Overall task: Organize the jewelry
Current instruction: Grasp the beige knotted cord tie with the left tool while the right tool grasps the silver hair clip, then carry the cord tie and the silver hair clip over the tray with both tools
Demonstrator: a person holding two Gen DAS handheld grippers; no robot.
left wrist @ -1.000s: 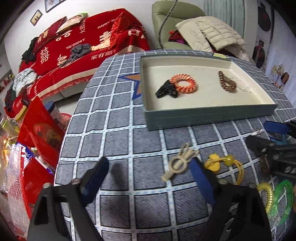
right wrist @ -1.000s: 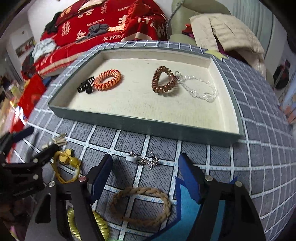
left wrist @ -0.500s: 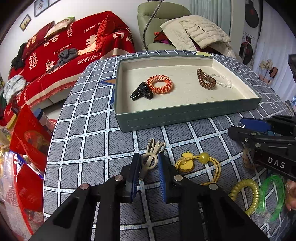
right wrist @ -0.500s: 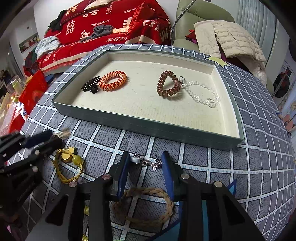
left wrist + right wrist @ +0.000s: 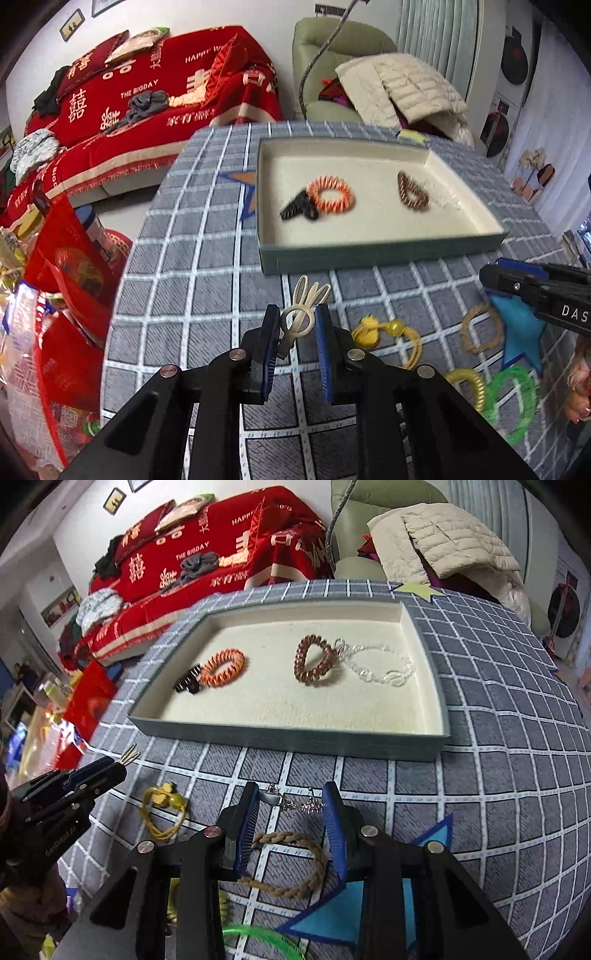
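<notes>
— Which way is that cream rabbit clip (image 5: 300, 317) lying?
— Lengthwise toward the tray (image 5: 369, 254), ears foremost, pinched in the closed left gripper (image 5: 295, 332).
— And the right gripper (image 5: 291, 806)?
— Narrowed around the silver chain (image 5: 295, 804), which runs crosswise between its pads.

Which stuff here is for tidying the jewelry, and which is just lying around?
For the job: tray, cream clip in left tool, silver chain in right tool, braided band, yellow tie.

Lying about: red blanket, beige jacket, red bags.
</notes>
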